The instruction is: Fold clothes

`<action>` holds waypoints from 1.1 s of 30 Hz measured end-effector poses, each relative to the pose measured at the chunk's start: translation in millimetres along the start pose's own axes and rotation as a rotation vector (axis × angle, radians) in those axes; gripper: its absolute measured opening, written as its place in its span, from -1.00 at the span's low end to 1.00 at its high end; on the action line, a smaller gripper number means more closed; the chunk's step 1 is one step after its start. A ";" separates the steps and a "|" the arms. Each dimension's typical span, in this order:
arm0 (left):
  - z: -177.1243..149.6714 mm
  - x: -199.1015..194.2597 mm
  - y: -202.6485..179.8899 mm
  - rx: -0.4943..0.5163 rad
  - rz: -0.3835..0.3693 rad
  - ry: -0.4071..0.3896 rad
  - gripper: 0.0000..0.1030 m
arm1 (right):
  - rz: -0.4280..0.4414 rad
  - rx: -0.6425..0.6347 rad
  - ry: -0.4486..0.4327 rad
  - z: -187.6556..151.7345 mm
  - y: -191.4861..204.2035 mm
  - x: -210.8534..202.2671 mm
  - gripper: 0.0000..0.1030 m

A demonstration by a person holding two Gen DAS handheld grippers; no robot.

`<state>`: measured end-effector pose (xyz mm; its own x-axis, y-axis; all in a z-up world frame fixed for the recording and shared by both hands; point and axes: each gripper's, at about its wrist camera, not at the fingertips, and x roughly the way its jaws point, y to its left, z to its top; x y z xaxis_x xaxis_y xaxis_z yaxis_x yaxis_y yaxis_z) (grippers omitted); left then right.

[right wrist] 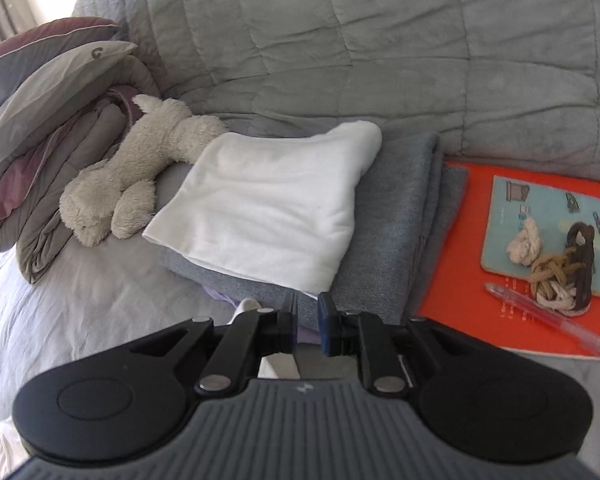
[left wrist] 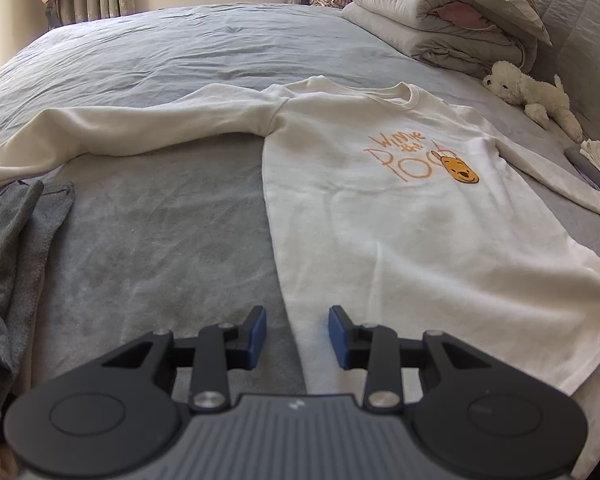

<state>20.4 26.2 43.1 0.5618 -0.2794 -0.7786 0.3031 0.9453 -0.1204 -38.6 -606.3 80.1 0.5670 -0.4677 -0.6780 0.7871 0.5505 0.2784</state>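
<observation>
Lying flat on wrinkled grey bedding (left wrist: 160, 208): soft cream sweatshirt (left wrist: 400, 220), sleeves outspread.

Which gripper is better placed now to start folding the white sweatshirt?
Likely left. The left gripper hovers open over the white sweatshirt hem edge; the right gripper faces the folded white cloth.
</observation>
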 end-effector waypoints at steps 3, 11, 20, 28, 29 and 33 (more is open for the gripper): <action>0.7 2.7 -5.4 0.009 -0.013 0.008 -0.28 | 0.035 -0.167 0.066 -12.0 19.8 4.1 -0.65; 2.9 3.8 0.1 -0.050 -0.037 0.022 -0.22 | 0.173 -0.551 0.171 -75.7 80.3 -14.0 -0.65; -4.5 -2.0 9.6 -0.096 -0.035 0.026 -0.22 | 0.461 -0.852 0.289 -149.3 130.7 -54.4 -0.65; -14.0 -18.2 30.3 -0.171 -0.080 0.025 -0.23 | 0.533 -1.057 0.292 -194.8 139.6 -82.1 -0.65; -15.8 -20.5 32.4 -0.182 -0.088 0.026 -0.23 | 0.531 -1.056 0.292 -196.9 138.9 -83.5 -0.65; -23.8 -27.6 36.2 -0.205 -0.135 0.035 -0.23 | 0.513 -1.013 0.304 -201.7 132.6 -87.9 -0.64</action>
<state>-2.5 72.2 45.6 0.4987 -0.4032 -0.7673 0.2095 0.9150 -0.3447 -33.1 -352.8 39.4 0.5722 0.0772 -0.8165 -0.1467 0.9891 -0.0092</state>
